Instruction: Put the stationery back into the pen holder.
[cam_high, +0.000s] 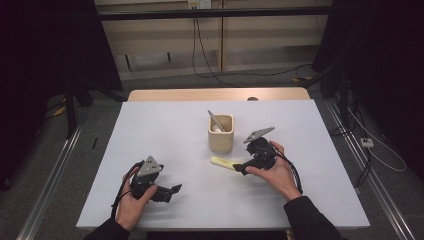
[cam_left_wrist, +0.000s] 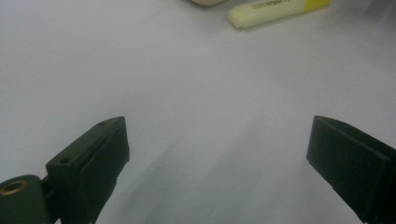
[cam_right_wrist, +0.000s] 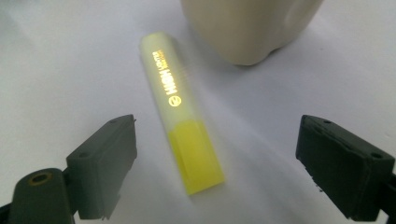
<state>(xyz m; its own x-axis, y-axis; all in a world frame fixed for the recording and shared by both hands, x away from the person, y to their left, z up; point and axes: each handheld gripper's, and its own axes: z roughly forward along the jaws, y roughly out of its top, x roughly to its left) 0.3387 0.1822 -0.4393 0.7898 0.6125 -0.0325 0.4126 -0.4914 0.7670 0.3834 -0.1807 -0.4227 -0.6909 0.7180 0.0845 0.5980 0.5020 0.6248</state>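
White tabletop (cam_high: 165, 130) carries a light, stiff, smooth highlighter (cam_right_wrist: 182, 109) between the spread jaws of the right claw (cam_right_wrist: 215, 161); grip its flat mid-body. Left claw (cam_left_wrist: 217, 158) gapes empty.

We see bare table (cam_high: 165, 135) left of the cup (cam_high: 221, 136), while just in front of it the highlighter (cam_right_wrist: 184, 140) lies as an obstacle.

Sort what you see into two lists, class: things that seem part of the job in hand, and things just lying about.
Seemingly in the job:
- yellow plastic highlighter, flat on the table between the open right gripper jaws
- cream square cup, already holding a grey pen

Lying about:
- open left gripper, over bare white table
- black cables on the floor
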